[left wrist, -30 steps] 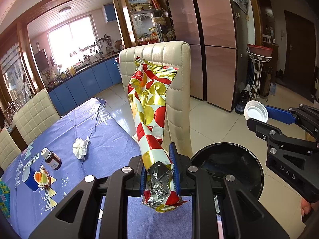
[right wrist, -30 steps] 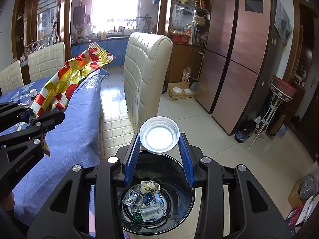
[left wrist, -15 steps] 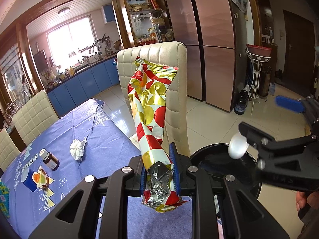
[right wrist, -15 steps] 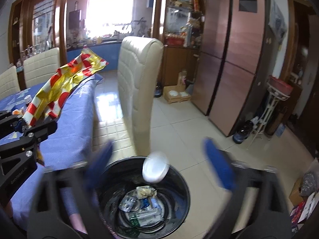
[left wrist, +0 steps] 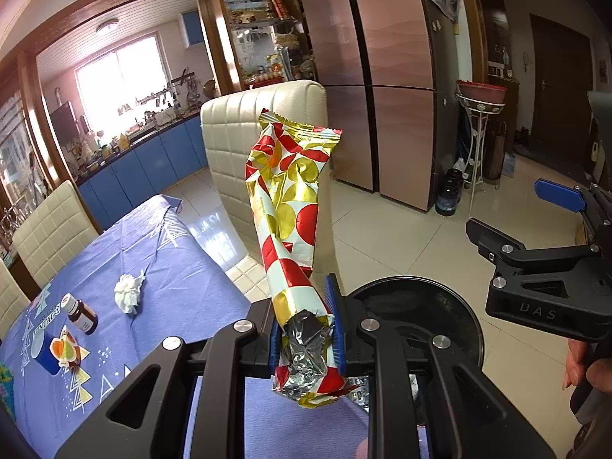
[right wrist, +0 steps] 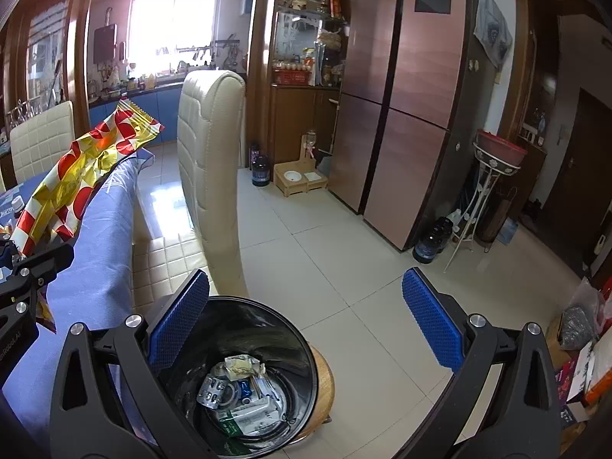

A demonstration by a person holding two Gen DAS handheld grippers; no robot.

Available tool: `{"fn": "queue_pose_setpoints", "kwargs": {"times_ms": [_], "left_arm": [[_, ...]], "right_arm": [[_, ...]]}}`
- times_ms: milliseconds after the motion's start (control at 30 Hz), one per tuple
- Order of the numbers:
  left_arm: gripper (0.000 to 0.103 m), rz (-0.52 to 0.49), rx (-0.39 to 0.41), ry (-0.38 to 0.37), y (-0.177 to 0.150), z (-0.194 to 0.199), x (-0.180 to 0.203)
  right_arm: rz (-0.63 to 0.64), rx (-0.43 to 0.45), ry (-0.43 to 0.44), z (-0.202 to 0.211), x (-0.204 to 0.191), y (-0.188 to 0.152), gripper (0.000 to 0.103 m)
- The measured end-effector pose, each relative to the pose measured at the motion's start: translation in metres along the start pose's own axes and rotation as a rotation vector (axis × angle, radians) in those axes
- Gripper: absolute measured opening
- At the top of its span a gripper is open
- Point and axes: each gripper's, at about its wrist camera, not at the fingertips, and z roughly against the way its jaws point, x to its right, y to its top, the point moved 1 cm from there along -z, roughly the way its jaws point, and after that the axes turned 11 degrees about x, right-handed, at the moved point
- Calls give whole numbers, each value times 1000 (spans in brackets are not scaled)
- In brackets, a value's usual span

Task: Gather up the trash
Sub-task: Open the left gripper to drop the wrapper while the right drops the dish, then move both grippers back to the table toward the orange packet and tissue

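Foil, red and gold over white, makes up the wrapper point(left wrist: 290, 229) that the left gripper point(left wrist: 304, 338) has clamped near its lower, torn end; the blue pads are nearly together on the crumpled silver part. The wrapper's long axis runs up and away from the jaws, leaning a little right toward the chair point(left wrist: 244, 130) behind it. Left of it, on the blue cloth of the table point(left wrist: 160, 267), lie a white tissue point(left wrist: 128, 292), a brown bottle point(left wrist: 82, 315) and a small blue cup point(left wrist: 44, 348), all well apart from either gripper.

Just right of the left gripper, and lower, stands the black bin point(right wrist: 237, 359), its mouth open upward. So the wrapper sits just left of the rim, not over the opening; a short carry to the right, in my judgement, would bring it above the bin before release.

The right gripper point(right wrist: 306, 317) hangs over the bin with its jaws spread as wide as they go; they have just been opening, and nothing lies between the pads. Below it the bin holds blister packs and paper scraps. The left hand is the one placed for the next drop, while the tissue on the table is nearer the left side too.
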Motion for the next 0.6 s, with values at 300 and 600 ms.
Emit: {"fn": "queue_pose_setpoints", "kwargs": {"times_ms": [300,600], "left_arm": [[44,13,-38,-96,5,-15,31],[87,-2,45,-23,13,-3,32]], "right_arm": [[-26,-8,-35,-1,29,-8,100],[-61,-28,-29,-6,40,-14,100]]}}
